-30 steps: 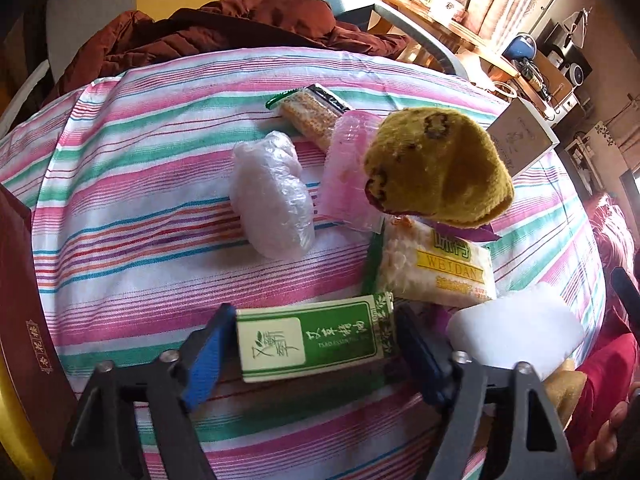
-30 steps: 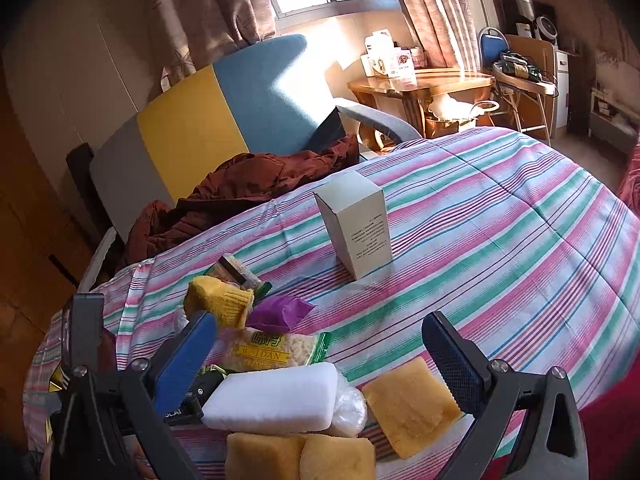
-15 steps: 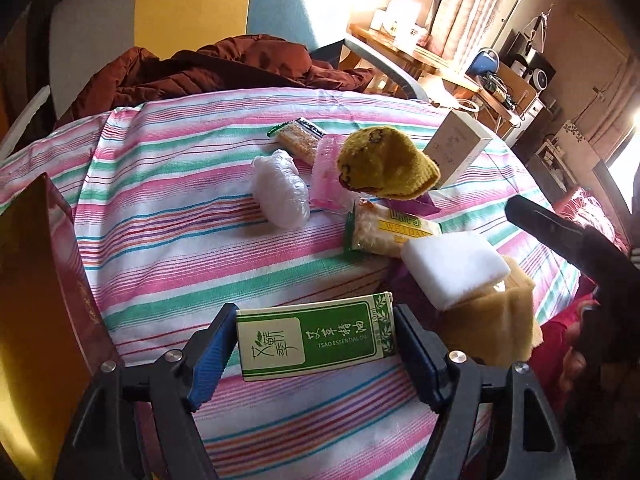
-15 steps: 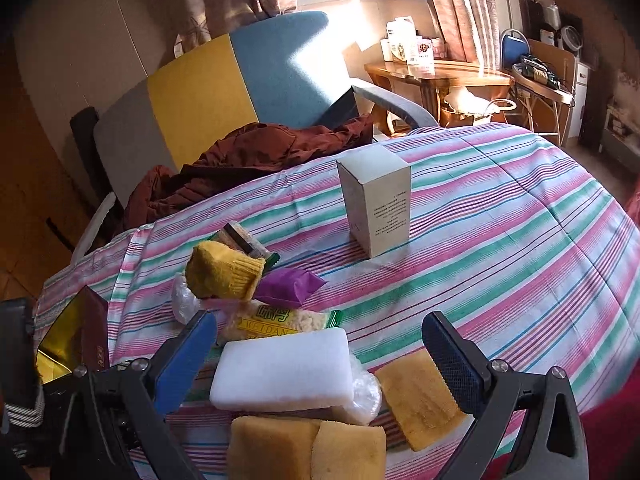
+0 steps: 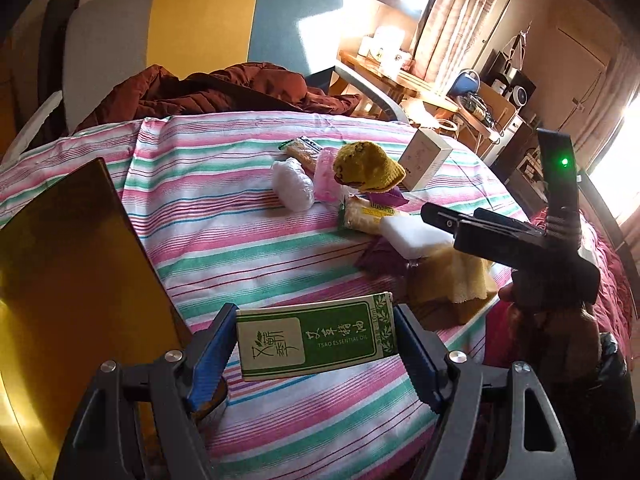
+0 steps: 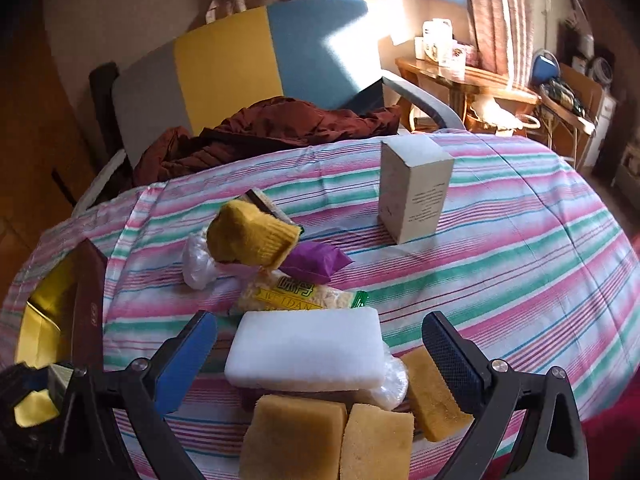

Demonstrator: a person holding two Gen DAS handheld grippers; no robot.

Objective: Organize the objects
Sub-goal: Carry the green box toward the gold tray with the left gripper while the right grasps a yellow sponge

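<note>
My left gripper (image 5: 314, 344) is shut on a green essential-oil box (image 5: 316, 338) and holds it above the striped table's near edge, beside an open gold-lined box (image 5: 68, 264). My right gripper (image 6: 320, 344) is open and empty, its jaws on either side of a white sponge (image 6: 304, 350) without touching it. The white sponge lies on a pile with several yellow sponges (image 6: 296, 436). Behind them lie a snack packet (image 6: 298, 298), a purple pouch (image 6: 316, 260), a yellow glove (image 6: 252, 236) and a clear plastic bag (image 6: 196, 266). The right gripper also shows in the left wrist view (image 5: 500, 236).
A white carton (image 6: 414, 192) stands upright further back on the striped tablecloth (image 6: 520, 264). A brown jacket (image 6: 260, 132) lies on a chair with a grey, yellow and blue back (image 6: 224, 64) behind the table. The gold-lined box (image 6: 60, 320) stands at the table's left.
My left gripper has drawn back toward the table's near left edge with the green box in it, bringing the gold-lined box alongside. My right gripper has barely moved.
</note>
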